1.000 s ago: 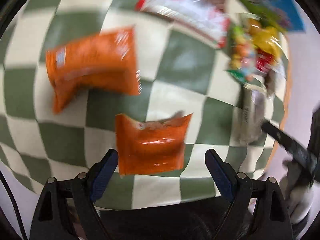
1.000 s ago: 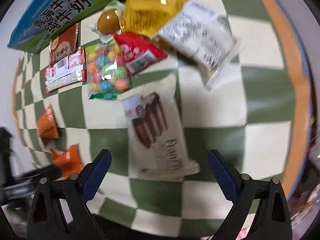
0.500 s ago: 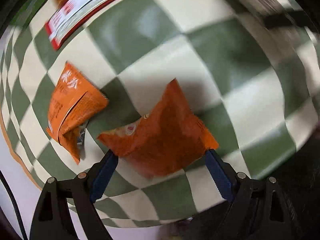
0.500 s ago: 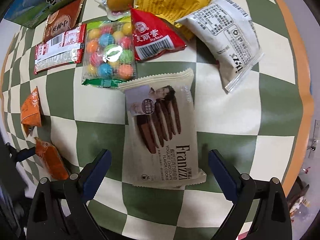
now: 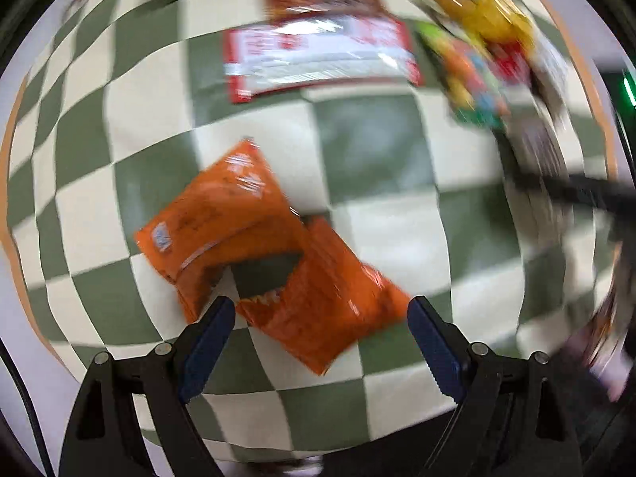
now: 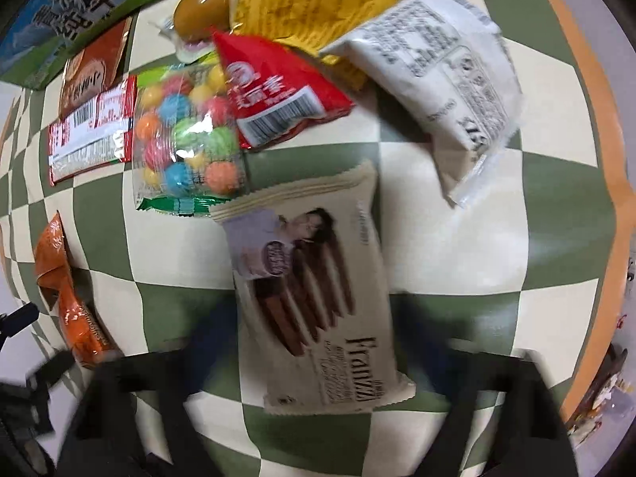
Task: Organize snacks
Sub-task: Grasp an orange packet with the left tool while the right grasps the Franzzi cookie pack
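- A green-and-cream checkered tablecloth (image 6: 457, 246) covered the table.
- The cream chocolate-wafer packet (image 6: 314, 298) lay near, between the right gripper's (image 6: 318, 361) closing jaws; contact was blurred.
- Two orange foil pouches (image 5: 278, 254) lay touching; the left gripper (image 5: 318, 330) stood released around the nearer one.

Green-and-cream checked cloth (image 6: 457, 246) showing, orange packets (image 5: 222, 214) lying at nine o'clock, cream wafer pack (image 6: 318, 310) centring, red pouch (image 6: 274, 95) and yellow bag (image 6: 314, 0) sitting at twelve.
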Demonstrator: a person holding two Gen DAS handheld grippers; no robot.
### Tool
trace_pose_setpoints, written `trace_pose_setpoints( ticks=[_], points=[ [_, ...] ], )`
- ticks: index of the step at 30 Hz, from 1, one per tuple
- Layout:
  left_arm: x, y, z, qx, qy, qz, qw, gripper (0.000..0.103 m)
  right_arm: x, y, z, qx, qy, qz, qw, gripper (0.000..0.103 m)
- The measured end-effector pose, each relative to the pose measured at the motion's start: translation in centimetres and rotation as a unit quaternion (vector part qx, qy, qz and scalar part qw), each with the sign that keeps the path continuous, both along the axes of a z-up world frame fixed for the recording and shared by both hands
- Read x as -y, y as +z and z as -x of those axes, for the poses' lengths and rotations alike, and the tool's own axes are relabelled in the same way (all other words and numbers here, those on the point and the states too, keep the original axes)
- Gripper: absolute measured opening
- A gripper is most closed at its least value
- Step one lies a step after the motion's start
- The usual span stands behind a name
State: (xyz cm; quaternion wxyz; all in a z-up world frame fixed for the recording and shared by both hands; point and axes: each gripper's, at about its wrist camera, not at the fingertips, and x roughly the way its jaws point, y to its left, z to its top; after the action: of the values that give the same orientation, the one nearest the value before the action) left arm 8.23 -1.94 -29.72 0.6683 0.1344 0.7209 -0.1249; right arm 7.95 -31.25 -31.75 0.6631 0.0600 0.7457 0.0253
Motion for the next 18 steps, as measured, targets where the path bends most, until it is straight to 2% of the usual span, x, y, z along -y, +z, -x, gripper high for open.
trace_pose_setpoints(
  ticks=[3,5,8,12,15,18],
  points=[
    [1.9,-2.0,1.9,-0.015,-0.085,-0.06,0.9945,0.089,-1.0,0.3,0.6,0.007,0.018,0.001,1.0,0.063],
    [2.5,-3.5,2.5,-0.023,-0.1,-0.082,0.9914,0.089,-1.9,0.3,1.1,0.002,0.032,-0.002,0.999,0.062],
    [2.4,-4.6,1.3,-0.03,-0.049,-0.069,0.996,0.089,-2.4,0.7,2.3,-0.003,0.046,-0.004,0.999,0.062],
    [0.8,-4.3,-1.7,-0.032,0.061,-0.016,0.9975,0.089,-2.8,1.0,3.3,-0.018,0.047,-0.028,0.998,0.062],
    [0.5,-4.0,-2.7,-0.03,0.097,0.006,0.9948,0.089,-3.4,0.7,3.5,-0.033,0.034,-0.048,0.998,0.063],
    [-0.7,-4.0,-3.5,-0.025,0.095,0.009,0.9951,0.089,-2.6,0.5,3.5,-0.039,0.011,-0.057,0.998,0.064]
  ],
)
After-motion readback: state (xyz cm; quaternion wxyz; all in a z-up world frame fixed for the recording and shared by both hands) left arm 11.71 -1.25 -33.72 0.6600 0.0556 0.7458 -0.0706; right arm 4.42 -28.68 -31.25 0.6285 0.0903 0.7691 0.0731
